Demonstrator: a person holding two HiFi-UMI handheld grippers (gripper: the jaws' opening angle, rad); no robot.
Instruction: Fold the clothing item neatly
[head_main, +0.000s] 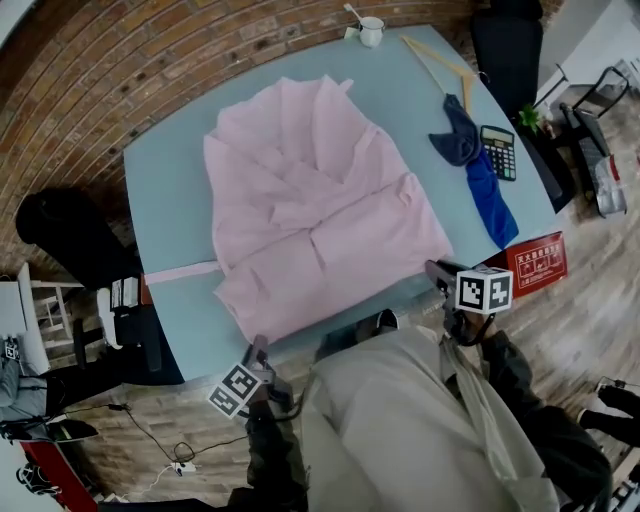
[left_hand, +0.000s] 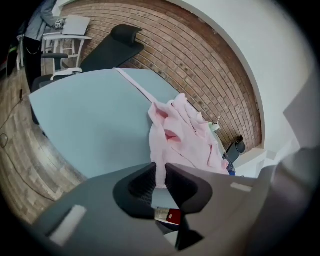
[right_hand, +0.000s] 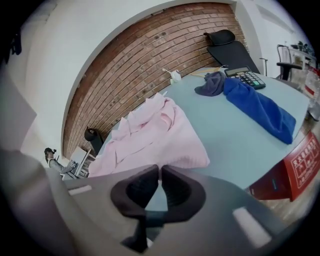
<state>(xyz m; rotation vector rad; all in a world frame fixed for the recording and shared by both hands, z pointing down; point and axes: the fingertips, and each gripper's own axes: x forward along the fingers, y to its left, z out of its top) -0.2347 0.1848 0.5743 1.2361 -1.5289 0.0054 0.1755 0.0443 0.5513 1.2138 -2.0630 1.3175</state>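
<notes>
Fold barely begun

Rumpled and spread open, the pink garment (head_main: 320, 200) lies on the desk (head_main: 165, 200), stretching away ahead of both tools. The left hand-held gripper (left_hand: 160, 172) is clamped on its near hem, and the right hand-held gripper (right_hand: 159, 170) pinches the other near corner. Every fold seems left to do.

garment (head_main: 320, 200) pale pink, plain | table (head_main: 170, 200) light teal | long cloth (head_main: 495, 210) bright blue | crumpled cloth (head_main: 458, 138) navy | calculator (head_main: 497, 152) black | cup (head_main: 371, 32) white | brick wall (head_main: 120, 70) red-brown
</notes>
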